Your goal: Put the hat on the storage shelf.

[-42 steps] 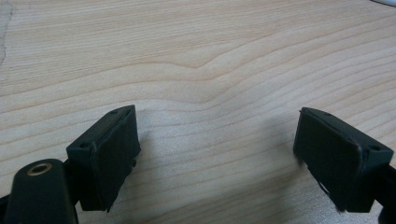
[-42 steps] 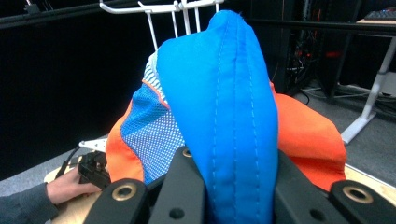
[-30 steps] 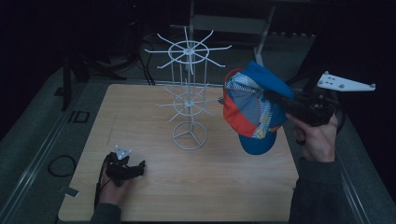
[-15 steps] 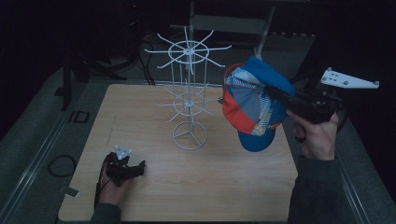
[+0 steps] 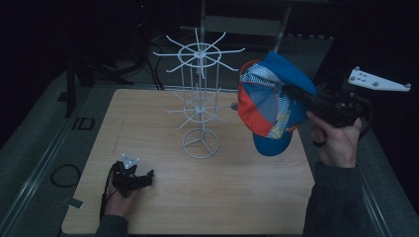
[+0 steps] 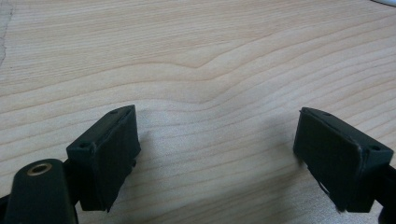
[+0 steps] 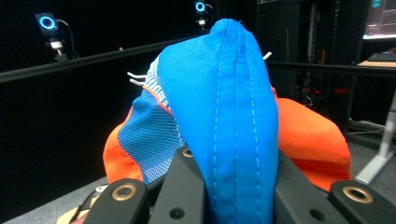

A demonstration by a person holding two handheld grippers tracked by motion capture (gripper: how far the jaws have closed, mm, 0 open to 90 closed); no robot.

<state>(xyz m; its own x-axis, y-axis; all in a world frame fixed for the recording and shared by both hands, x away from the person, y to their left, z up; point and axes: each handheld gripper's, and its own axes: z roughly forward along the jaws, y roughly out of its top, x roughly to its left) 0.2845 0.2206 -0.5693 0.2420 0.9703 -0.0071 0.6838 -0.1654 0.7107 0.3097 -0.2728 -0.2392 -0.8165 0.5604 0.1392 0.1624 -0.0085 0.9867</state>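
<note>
While the right claw point(image 5: 296, 96) grips the baseball cap point(image 5: 269, 106) by its blue back panel, the cap hangs in the air to the right of the white wire display rack point(image 5: 200, 98), near the upper tier's prongs but apart from them. In the right gripper view the blue fabric point(image 7: 233, 116) is pinched between the jaws, with orange panels and mesh on either side; two white prong tips point(image 7: 135, 77) show just past the cap's left edge. The brim points down toward the table point(image 5: 247, 192).

The left claw point(image 5: 141, 178) rests low on the table at the near left corner, well apart from the rack. Left gripper view: jaws spread wide, bare wood grain between them, nothing held.

Step in hand, as I judge it: carrying the cap toward the rack to hang it on a prong. Approach stage, hanging not yet done.

Next move calls for: lining up the cap's opening or rear strap with one free prong of the upper tier, moving leftward until the prong passes inside, then letting go. Risk: the rack looks light and the left claw is not steadying its round base point(image 5: 200, 145), so a push could tip or spin it.
</note>
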